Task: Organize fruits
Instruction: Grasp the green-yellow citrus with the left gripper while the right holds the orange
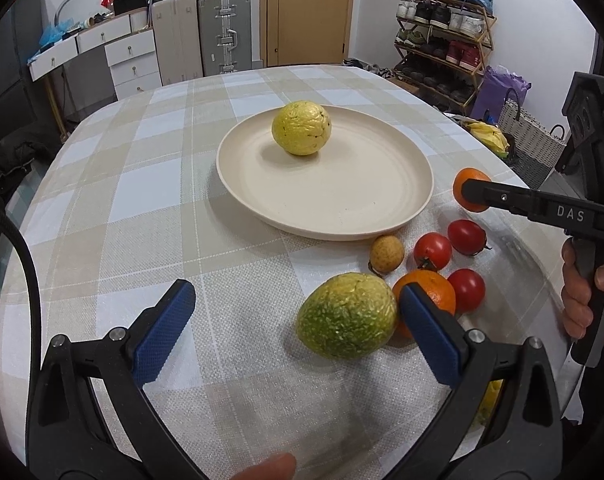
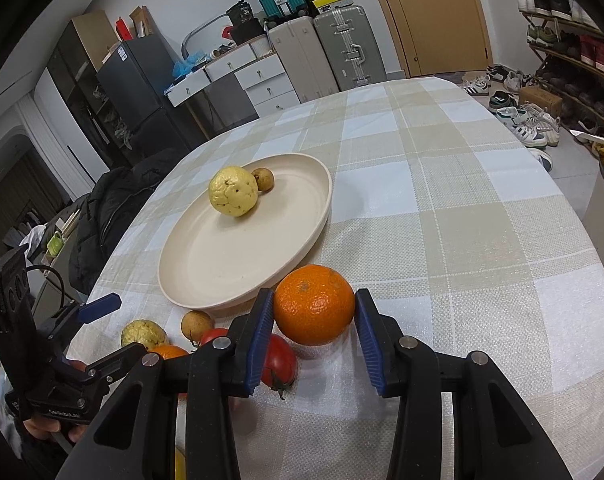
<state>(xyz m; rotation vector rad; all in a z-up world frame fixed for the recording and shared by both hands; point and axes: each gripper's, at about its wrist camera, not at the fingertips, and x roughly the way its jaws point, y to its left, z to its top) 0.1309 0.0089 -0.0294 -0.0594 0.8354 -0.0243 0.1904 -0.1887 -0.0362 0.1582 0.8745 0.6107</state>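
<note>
Right gripper (image 2: 314, 332): we see its blue pads closed against both sides of an orange (image 2: 314, 305); in the left wrist view one black finger crosses the fruit and covers its middle
Held orange: it sits just off the near rim of the plate (image 2: 302, 248); whether it rests on the cloth or is lifted clear we cannot tell
Left gripper (image 1: 298, 332): we find its jaws standing wide, nothing pressed between them; the right-hand pad lies close beside the green-yellow fruit (image 1: 347, 316), and we cannot make out if it touches
Plate: cream, toward the middle of the table (image 1: 142, 200), which wears a checked cloth
On the plate: a yellow knobbly fruit (image 2: 233, 191), with a small brown fruit (image 2: 263, 179) tucked behind it; that brown one is wholly hidden in the left wrist view
Loose pile: near the table's right edge in the left wrist view we count three tomatoes (image 1: 432, 251), a second orange (image 1: 426, 296) half covered by the left pad, and another small brown fruit (image 1: 387, 253)
Pile from the right wrist view: mostly masked by the gripper fingers; only one tomato shows clearly
Cut off: a person's hand (image 1: 582, 292) on the right gripper's handle runs out of the picture, and a fingertip shows blurred at the bottom edge
Unclear: a yellow scrap under the left gripper's right arm is too little seen to name
</note>
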